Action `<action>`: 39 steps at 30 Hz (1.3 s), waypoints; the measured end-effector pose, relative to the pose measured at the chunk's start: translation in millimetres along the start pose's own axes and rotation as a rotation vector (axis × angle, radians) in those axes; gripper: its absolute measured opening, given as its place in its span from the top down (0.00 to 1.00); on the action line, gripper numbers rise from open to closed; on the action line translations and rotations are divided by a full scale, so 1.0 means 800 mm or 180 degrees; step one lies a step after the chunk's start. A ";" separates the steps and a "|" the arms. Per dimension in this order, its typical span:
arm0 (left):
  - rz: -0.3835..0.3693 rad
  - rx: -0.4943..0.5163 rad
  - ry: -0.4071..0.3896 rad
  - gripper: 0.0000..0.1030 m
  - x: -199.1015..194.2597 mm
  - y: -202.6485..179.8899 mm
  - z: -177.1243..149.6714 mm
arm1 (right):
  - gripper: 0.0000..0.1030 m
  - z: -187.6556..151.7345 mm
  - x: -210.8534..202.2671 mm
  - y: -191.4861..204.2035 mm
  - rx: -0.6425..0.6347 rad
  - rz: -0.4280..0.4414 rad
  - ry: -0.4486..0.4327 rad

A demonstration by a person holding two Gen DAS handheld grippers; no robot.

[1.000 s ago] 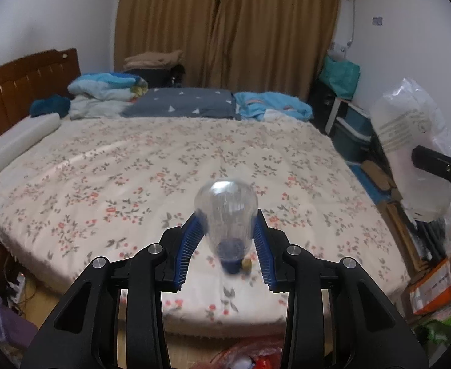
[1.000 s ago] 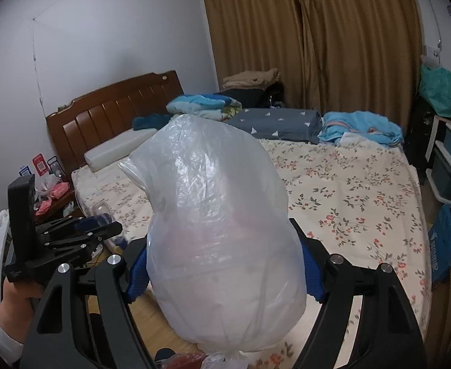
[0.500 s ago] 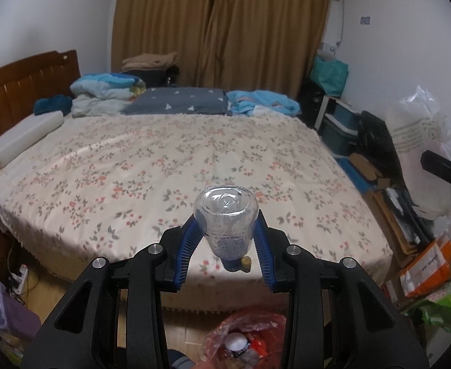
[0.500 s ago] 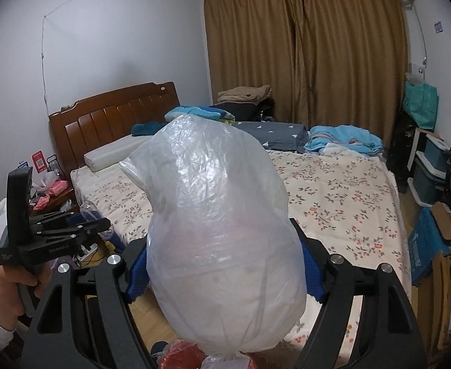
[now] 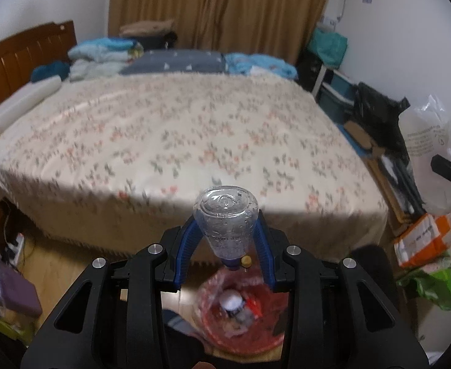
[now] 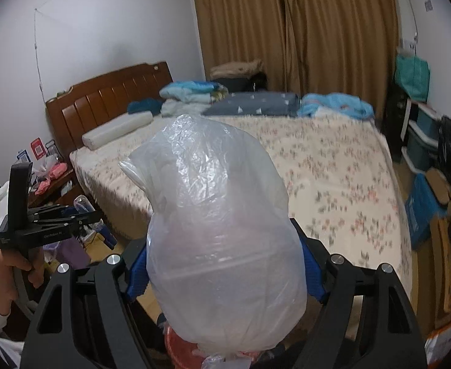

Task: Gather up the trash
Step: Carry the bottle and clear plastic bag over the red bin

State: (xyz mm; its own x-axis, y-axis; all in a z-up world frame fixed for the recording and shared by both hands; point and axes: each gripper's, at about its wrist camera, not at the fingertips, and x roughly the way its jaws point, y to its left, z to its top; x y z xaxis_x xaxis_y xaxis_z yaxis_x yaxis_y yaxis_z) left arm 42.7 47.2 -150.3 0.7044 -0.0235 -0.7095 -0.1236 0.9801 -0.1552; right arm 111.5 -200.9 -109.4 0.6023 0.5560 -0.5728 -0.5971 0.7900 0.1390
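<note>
Clear crinkled plastic fills your left gripper point(image 5: 225, 243): its blue ribbed fingers point(image 5: 186, 249) are clamped on both sides of an empty transparent plastic bottle point(image 5: 227, 220), which points base-forward with its blue neck toward the camera. Directly below the bottle, on the wooden floor, sits a round red trash bin lined with a pinkish plastic bag point(image 5: 241, 316), with scraps already inside. Your right gripper point(image 6: 225, 273) has its blue fingers point(image 6: 136, 273) pressed against a bulging, translucent white plastic bag point(image 6: 222, 240) that hides the tips; a red rim shows just under it. Beyond both tools lies the floral-sheeted bed with a wooden headboard point(image 5: 170, 141), blurred, and brown curtains point(image 6: 311, 37) hang behind it.
</note>
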 end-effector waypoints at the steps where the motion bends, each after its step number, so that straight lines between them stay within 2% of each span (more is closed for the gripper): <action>1: -0.0013 0.0000 0.0034 0.64 0.003 -0.001 -0.005 | 0.25 -0.007 0.003 -0.002 0.0032 0.0016 0.0059; 9: -0.0146 0.0004 0.0364 0.64 0.039 -0.010 -0.049 | 0.25 -0.052 0.032 -0.010 0.0100 0.0028 0.0419; 21: -0.0268 0.0048 0.0969 0.64 0.114 -0.020 -0.104 | 0.25 -0.128 0.117 -0.024 0.0179 0.0182 0.1218; 33: -0.0390 -0.0001 0.1678 0.65 0.223 -0.016 -0.158 | 0.25 -0.189 0.214 -0.029 0.0166 0.0290 0.1977; 39: -0.0531 -0.0112 0.2107 0.65 0.280 -0.013 -0.181 | 0.25 -0.221 0.269 -0.029 0.0078 0.0324 0.2398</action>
State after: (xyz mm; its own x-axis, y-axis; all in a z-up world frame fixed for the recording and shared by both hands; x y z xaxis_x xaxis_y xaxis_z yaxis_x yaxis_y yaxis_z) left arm 100.5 3.0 -407.4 0.1415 -0.3002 -0.9433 -0.0810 0.9462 -0.3133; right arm 161.6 -145.5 -378.6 0.0150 0.3068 -0.9517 -0.6132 0.7546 0.2336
